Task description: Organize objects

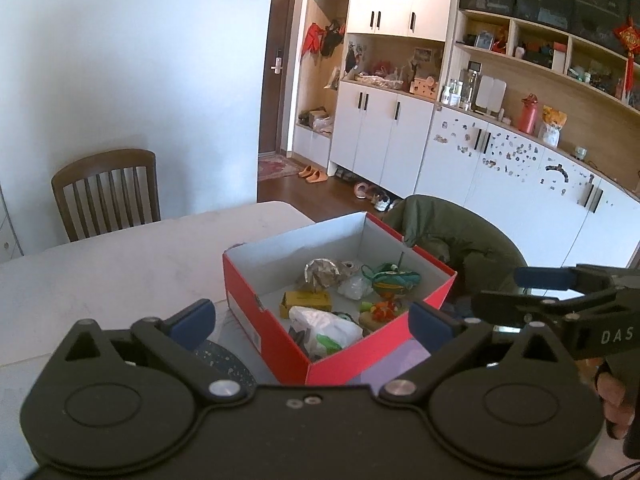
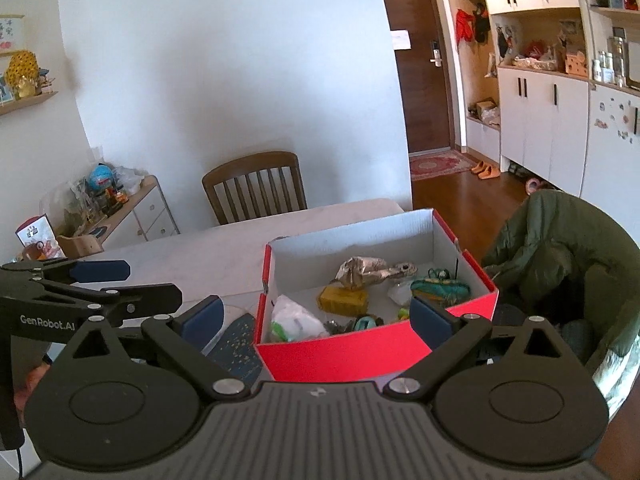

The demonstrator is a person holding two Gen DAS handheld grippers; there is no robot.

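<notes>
Both grippers, left gripper (image 1: pixel 310 318) and right gripper (image 2: pixel 316 318), hover spread and empty just short of the red box (image 1: pixel 280 332), its long axis running away; neither is clearly nearer.

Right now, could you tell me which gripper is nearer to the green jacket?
Right. The right gripper hangs just in front of the green jacket, beside the red box's right side; the left gripper sits farther left, facing the box's near corner.
</notes>
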